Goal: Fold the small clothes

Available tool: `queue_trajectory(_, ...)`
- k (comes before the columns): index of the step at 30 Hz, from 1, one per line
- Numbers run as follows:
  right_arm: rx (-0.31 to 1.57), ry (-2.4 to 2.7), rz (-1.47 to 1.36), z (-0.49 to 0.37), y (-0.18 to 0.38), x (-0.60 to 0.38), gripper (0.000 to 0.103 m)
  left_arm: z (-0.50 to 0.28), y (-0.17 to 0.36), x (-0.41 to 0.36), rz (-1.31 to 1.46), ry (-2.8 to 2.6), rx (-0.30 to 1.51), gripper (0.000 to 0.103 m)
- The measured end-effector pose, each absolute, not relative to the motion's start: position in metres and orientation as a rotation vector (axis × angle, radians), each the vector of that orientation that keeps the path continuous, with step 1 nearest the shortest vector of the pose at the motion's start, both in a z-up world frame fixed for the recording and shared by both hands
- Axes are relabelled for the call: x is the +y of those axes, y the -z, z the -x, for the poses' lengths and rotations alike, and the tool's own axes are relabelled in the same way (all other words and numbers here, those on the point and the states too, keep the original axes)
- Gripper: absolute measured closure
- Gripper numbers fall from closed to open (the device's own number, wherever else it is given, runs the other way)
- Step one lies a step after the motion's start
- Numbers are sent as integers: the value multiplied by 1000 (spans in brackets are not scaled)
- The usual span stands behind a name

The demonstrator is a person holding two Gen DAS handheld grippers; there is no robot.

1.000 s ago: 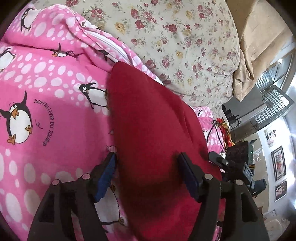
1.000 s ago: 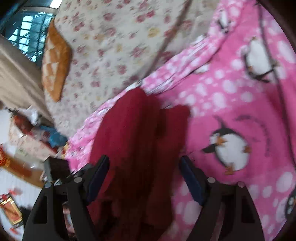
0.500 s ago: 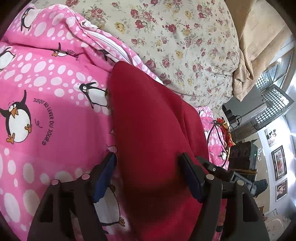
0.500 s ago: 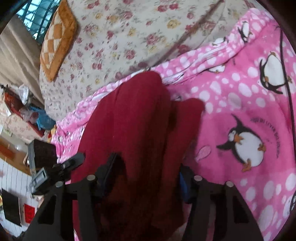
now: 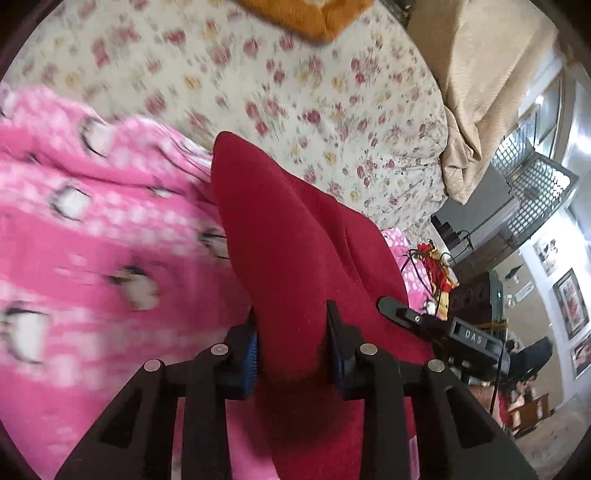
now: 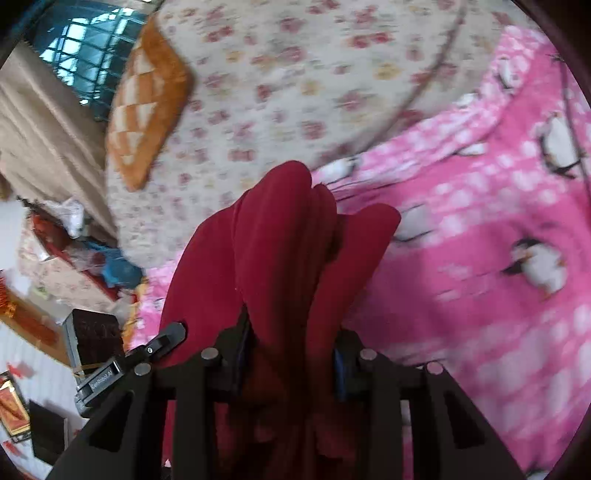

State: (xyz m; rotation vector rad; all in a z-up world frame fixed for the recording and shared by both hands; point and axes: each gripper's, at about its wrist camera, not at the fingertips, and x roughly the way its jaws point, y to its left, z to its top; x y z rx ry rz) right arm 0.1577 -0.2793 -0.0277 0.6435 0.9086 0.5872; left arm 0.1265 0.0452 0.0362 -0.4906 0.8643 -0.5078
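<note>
- Red garment (image 5: 295, 236) lies on the pink penguin blanket (image 5: 92, 258) on the bed, its near edge bunched in both tongs.
- Left tongs (image 5: 291, 343) and right tongs (image 6: 291, 354) are closing, cloth pinched between.
- Step: lifting the edge, probably to fold forward.
- Open blanket lies beside; floral quilt (image 5: 295, 92) beyond.

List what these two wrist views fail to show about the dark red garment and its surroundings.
- Dark red fleece garment: its near end is hidden behind the left gripper and the right gripper.
- Garment type: bunched folds, cannot tell.
- Pink penguin blanket: blurred print.
- Orange checked cushion: cut off, left view's top edge.
</note>
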Motion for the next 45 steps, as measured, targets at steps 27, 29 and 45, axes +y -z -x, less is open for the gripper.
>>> queue_trajectory(27, 653, -622, -199, -69, -24, -198, 60, -100, -28, 100, 503, 301, 762, 68)
queue_trajectory(29, 596, -657, -70, -58, -27, -175, 60, -102, -23, 84, 412, 284, 798, 68)
queue_trajectory(45, 822, -541, 70, -64, 16, -166, 70, -97, -3, 48, 198, 193, 879, 66)
